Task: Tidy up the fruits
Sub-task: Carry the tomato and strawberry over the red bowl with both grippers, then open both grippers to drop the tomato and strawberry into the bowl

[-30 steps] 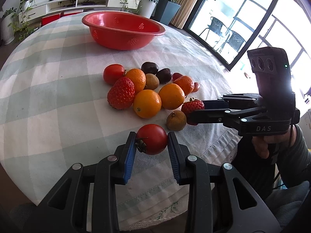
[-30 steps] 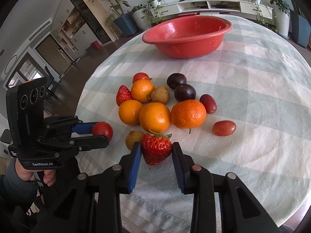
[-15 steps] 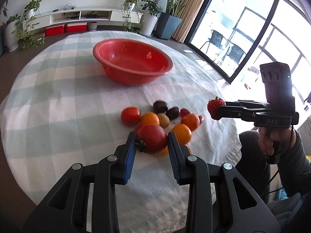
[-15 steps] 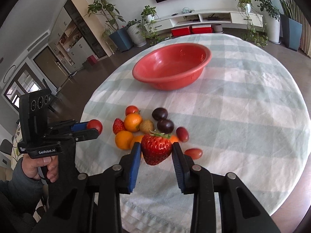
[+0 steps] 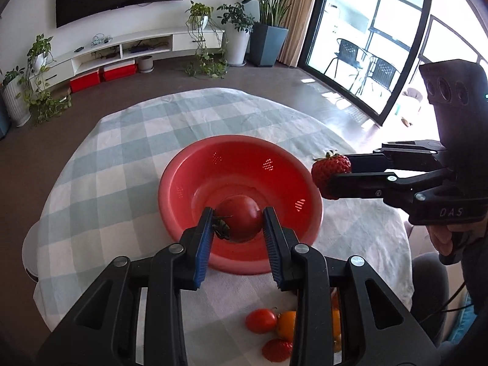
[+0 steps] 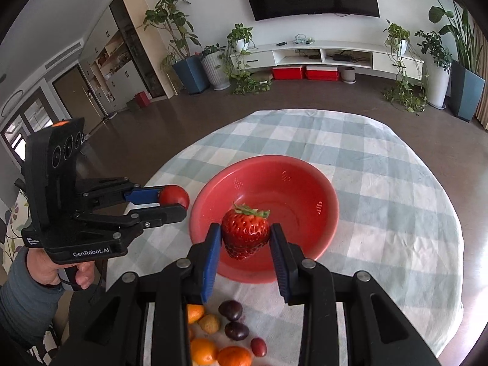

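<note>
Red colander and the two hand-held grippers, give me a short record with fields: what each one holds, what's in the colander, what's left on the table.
left hand-held gripper: shut on a tomato, seen over the red colander
right hand-held gripper: shut on a strawberry, seen over the colander's near side
colander contents: no fruit visible inside
surface: round table with checked cloth
fruit left on cloth: oranges, dark plums, a small brown fruit, red grape, another tomato, another strawberry
</note>
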Demonstrator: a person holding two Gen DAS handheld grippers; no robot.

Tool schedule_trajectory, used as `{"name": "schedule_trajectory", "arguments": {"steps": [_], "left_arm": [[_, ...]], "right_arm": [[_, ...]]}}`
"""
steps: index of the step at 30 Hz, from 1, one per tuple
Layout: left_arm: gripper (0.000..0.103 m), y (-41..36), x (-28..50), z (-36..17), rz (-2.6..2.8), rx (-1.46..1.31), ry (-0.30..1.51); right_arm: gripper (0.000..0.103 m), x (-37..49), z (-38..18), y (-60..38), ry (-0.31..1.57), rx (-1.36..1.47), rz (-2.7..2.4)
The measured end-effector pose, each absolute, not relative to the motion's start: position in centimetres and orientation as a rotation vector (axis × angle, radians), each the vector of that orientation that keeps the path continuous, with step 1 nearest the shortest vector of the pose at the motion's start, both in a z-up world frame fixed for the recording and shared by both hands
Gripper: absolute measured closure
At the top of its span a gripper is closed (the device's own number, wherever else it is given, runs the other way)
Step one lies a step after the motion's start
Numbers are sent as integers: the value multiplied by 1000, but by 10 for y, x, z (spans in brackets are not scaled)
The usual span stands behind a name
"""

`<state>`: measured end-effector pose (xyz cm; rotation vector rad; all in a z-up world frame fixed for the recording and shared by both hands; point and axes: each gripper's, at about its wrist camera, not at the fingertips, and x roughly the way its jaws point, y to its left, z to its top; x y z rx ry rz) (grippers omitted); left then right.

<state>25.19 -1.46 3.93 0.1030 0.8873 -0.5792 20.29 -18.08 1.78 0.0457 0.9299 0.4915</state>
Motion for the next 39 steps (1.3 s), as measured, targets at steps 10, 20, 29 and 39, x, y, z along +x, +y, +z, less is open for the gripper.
{"name": "schedule_trajectory", "arguments": {"steps": [10, 20, 29, 39], "left_arm": [[73, -52, 298, -22, -541, 210, 1030], [73, -64, 322, -53, -500, 297, 1087], [72, -66, 328, -58, -477, 335, 1080], [72, -64, 328, -57, -490, 332, 1093]], "right_arm": [[68, 243, -37, -168, 1080, -69, 450], [68, 255, -63, -157, 1139, -194, 433], [68, 256, -68, -149, 1123, -273, 418], [56, 257, -65, -146, 1109, -275, 404]]}}
